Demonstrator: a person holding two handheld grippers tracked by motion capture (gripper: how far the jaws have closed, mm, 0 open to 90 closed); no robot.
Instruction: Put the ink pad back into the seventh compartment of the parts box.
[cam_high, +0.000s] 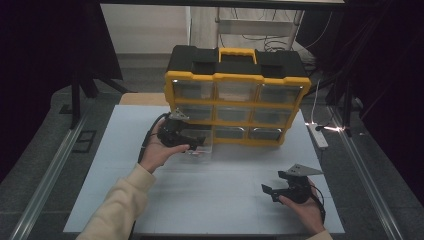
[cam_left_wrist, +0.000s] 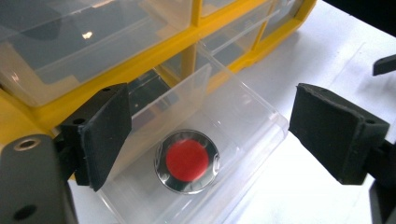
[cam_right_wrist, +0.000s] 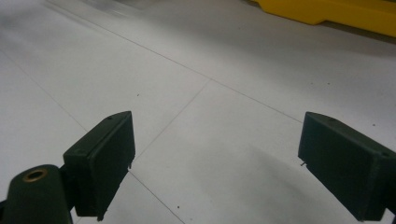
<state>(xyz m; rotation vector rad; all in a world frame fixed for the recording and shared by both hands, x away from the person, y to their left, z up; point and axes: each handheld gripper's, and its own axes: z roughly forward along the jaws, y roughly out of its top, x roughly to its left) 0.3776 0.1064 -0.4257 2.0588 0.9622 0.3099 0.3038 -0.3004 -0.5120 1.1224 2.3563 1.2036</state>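
Note:
A yellow and black organizer (cam_high: 235, 95) with clear drawers stands at the back of the white table (cam_high: 210, 195). Its bottom-left drawer (cam_left_wrist: 243, 116) is pulled out toward me. A round metal cap with a red centre (cam_left_wrist: 187, 161) lies on the drawer's floor. My left gripper (cam_left_wrist: 210, 133) hovers over this drawer, jaws open and apart from the cap. In the high view the left gripper (cam_high: 192, 145) sits at the drawer's front. My right gripper (cam_right_wrist: 215, 163) stands open above bare table, and in the high view the right gripper (cam_high: 270, 191) rests at the lower right.
The organizer's yellow base (cam_right_wrist: 336, 11) shows far off in the right gripper view. A white power strip (cam_high: 318, 135) lies on the floor right of the table. Metal rails (cam_high: 47, 180) run along both sides of the table.

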